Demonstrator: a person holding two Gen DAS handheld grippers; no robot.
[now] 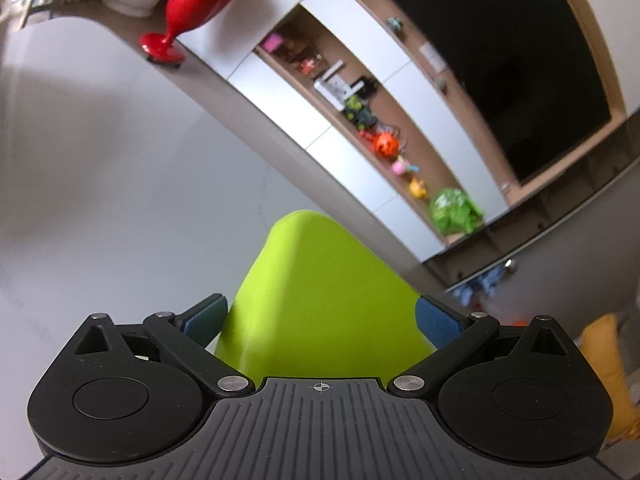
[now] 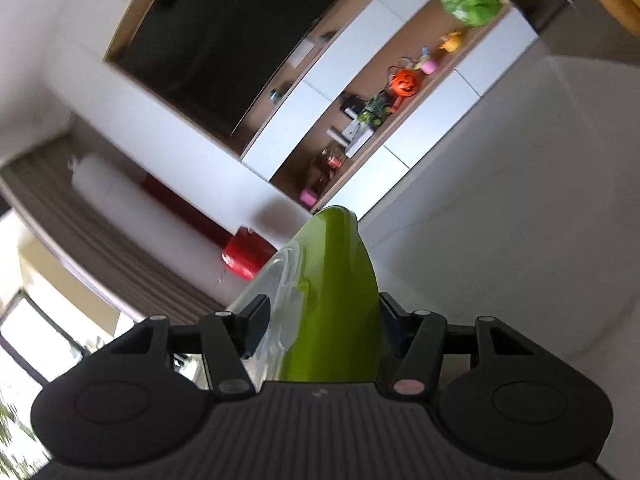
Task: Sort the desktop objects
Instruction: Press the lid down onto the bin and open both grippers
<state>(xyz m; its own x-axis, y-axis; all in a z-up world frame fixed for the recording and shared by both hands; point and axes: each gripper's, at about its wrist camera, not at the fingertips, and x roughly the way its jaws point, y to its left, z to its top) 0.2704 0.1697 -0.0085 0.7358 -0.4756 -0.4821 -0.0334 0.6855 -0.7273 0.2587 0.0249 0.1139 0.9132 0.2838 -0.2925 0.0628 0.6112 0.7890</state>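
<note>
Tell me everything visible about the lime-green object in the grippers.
The lime-green object looks like smooth, glossy plastic, rounded at its far end. In the right wrist view a clear, ridged part, perhaps a lid, lies against it. The left gripper and the right gripper each clamp it between their pads. What it is, I cannot tell.

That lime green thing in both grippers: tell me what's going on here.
A person is holding a two-finger gripper in each hand, and each is clamped on a lime green object. The left gripper squeezes a broad green piece between its blue pads. The right gripper grips a green piece with a clear plastic part attached. Whether these are one item or two cannot be told. Both cameras are tilted. A red goblet stands at the far edge of the white table.
</note>
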